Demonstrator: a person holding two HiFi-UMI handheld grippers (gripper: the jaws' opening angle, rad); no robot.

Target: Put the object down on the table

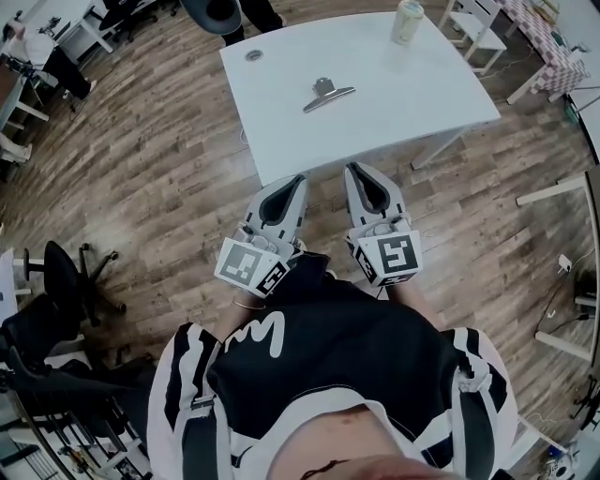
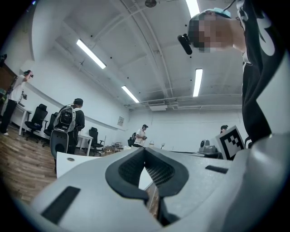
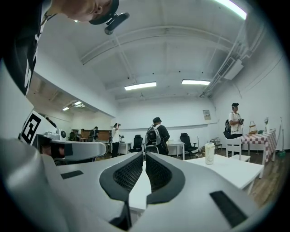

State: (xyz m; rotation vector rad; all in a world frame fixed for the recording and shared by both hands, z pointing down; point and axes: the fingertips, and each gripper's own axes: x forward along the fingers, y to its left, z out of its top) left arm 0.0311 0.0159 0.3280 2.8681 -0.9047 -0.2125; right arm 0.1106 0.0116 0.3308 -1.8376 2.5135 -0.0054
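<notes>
"The room was a big white workspace with a plank floor (image 1: 159, 159), and a white desk (image 1: 403, 94) stood just in front of the person. What were the jaws doing?"

"Both pairs were closed with nothing in them. The left gripper (image 2: 145, 149) had its pads meeting at the tips. The right gripper (image 3: 145, 155) was the same, with only bare desk showing past the slit. The two were held level, side by side, close to the person's body and short of the desk's near edge."

"And the object?"

"A metal clip (image 1: 328, 95) lay flat near the middle of the desk, well apart from both grippers, with nothing touching it. I took that for the thing in question."

"So the job was done?"

"It looked so to me: the object was down and the jaws were clear of it. I saw nothing left to do but stand off. A pale can (image 1: 407, 21) stood at the far edge and a small round grommet (image 1: 254, 54) sat near the far left corner. Neither seemed to have any part in it."
</notes>
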